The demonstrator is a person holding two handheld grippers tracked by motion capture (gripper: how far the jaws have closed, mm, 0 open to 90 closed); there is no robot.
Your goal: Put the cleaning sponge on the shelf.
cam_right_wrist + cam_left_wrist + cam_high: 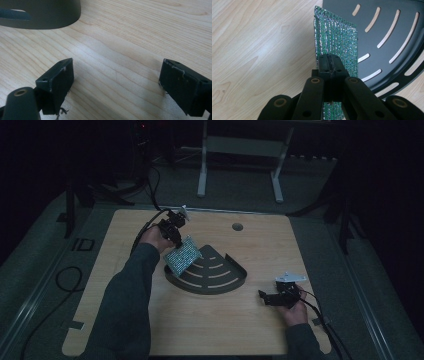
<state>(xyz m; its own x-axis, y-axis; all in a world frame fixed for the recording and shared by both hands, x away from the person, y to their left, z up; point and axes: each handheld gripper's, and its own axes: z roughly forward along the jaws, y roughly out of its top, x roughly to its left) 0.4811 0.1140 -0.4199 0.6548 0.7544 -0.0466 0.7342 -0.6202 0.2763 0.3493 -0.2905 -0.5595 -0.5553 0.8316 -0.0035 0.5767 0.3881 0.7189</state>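
Two grippers are on my screens, and I place everything against the dark slotted tray, a fan-shaped metal piece lying near the middle of the pale wood table. My left gripper sits at the tray's far-left corner, its jaws pressed together on a green, glittery mesh pad; in the left gripper view that pad stands on edge, tilted, over the tray's rim, with its lower end hanging over the slotted floor. I cannot tell whether the pad touches the tray.

My right gripper rests well to the right of the tray, low over bare wood, jaws spread wide with nothing between them; the right gripper view shows only grain between its fingers and the tray's curved wall farther off.

The tabletop is light, streaky wood with rounded corners and a small round hole beyond the tray. Around it the room is dim: grey carpet, loose cables, and a white table frame standing far behind the tray.
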